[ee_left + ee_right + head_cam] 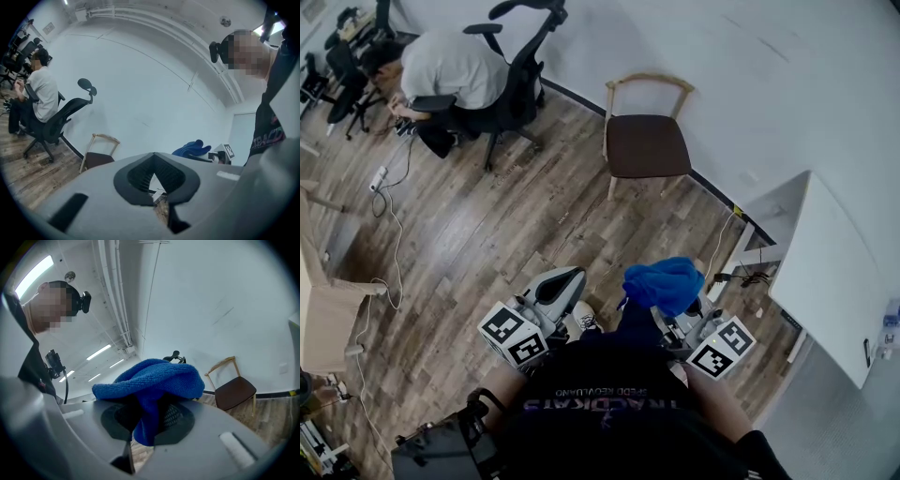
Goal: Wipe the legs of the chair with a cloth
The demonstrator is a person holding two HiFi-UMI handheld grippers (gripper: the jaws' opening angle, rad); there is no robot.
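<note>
A wooden chair [647, 141] with a brown seat stands against the white wall, well ahead of both grippers; its light legs rest on the plank floor. It also shows small in the left gripper view as the chair [98, 154] and in the right gripper view as the chair [234, 387]. My right gripper [661, 305] is held close to the body, shut on a bunched blue cloth [664, 284], and the cloth [150, 380] drapes over the jaws. My left gripper [565, 278] is beside it, its jaws together with nothing between them [157, 176]. The cloth [192, 149] is visible from the left side too.
A person sits in a black office chair [511, 89] at the back left. White cables [389, 206] trail over the floor at left, near a light wooden piece of furniture [323, 314]. A white cabinet [830, 272] stands at right, with cords [741, 277] at its foot.
</note>
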